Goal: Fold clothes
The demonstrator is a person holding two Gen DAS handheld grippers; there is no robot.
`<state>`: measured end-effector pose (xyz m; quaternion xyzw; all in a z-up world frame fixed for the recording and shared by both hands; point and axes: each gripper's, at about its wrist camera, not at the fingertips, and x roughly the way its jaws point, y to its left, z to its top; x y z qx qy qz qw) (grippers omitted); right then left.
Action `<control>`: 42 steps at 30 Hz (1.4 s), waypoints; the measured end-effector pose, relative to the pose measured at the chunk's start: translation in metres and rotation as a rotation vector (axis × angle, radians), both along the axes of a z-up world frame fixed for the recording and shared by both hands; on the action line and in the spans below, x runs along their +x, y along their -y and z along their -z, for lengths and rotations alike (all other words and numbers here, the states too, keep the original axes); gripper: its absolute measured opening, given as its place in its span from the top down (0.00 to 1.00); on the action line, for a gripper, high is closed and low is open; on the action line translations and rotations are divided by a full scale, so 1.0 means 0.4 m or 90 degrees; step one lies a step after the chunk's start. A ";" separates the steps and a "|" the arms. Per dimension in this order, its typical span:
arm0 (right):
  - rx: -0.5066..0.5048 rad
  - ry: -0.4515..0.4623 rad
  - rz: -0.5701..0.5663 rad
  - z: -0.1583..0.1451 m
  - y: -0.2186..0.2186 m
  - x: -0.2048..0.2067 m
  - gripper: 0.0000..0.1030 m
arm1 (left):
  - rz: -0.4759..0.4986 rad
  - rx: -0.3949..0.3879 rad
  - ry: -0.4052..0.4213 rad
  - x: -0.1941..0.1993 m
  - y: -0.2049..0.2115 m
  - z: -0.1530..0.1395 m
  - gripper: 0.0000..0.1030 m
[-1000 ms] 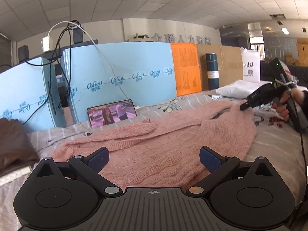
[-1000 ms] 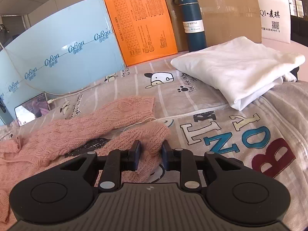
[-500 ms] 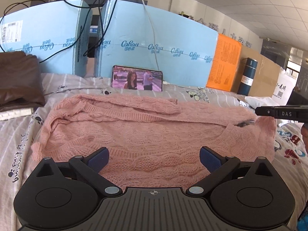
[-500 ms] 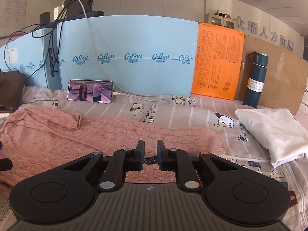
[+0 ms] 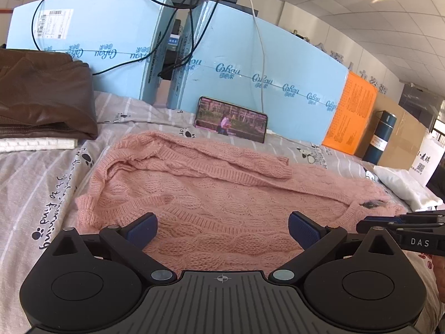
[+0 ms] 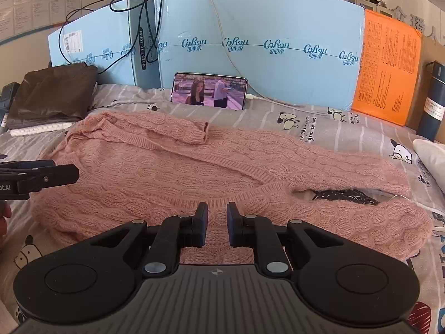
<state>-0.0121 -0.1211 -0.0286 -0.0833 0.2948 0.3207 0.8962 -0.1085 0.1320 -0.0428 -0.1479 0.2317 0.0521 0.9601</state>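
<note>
Left wrist view: left gripper [image 5: 222,228] spread wide, empty, over pink sweater [image 5: 222,194] lying flat on the bed sheet [image 5: 36,183] — one sleeve [image 5: 222,164] already folded across. Right wrist view: right gripper [image 6: 217,224] nearly clenched, jaws opening, nothing visibly pinched — body folds still left.

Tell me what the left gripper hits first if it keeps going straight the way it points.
Probably the pink sweater: the left gripper, jaws wide apart, angles down at its knit just ahead. Nothing shows between them, though depth is unclear.

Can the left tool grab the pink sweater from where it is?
Probably yes. The left tool is wide open just above the pink sweater, and nothing lies between them.
</note>
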 end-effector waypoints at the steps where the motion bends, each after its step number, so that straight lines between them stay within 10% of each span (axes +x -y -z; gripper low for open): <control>1: 0.004 -0.010 -0.002 0.004 -0.002 0.002 0.78 | -0.005 -0.003 0.000 0.000 -0.004 0.001 0.01; 4: 0.017 -0.035 0.003 0.015 -0.001 0.009 0.42 | -0.012 -0.004 -0.001 -0.002 -0.011 0.001 0.01; 13: 0.056 0.057 0.144 -0.033 0.136 0.035 0.37 | -0.014 -0.001 0.000 0.000 -0.016 0.003 0.01; 18: 0.068 0.021 0.384 -0.005 0.335 0.138 0.39 | -0.012 -0.003 0.001 0.008 -0.019 0.008 0.01; 23: 0.088 -0.034 0.438 0.046 0.414 0.218 0.42 | -0.008 -0.004 -0.001 0.011 -0.017 0.010 0.01; 28: 0.125 -0.020 0.368 0.058 0.411 0.231 0.86 | -0.013 -0.003 -0.001 0.009 -0.021 0.010 0.01; 33: 0.164 0.051 0.274 0.002 0.361 0.171 0.90 | -0.014 -0.004 -0.002 0.013 -0.022 0.012 0.01; 42: 0.266 0.010 0.026 -0.065 0.228 0.059 0.90 | -0.015 -0.002 -0.007 0.018 -0.026 0.014 0.01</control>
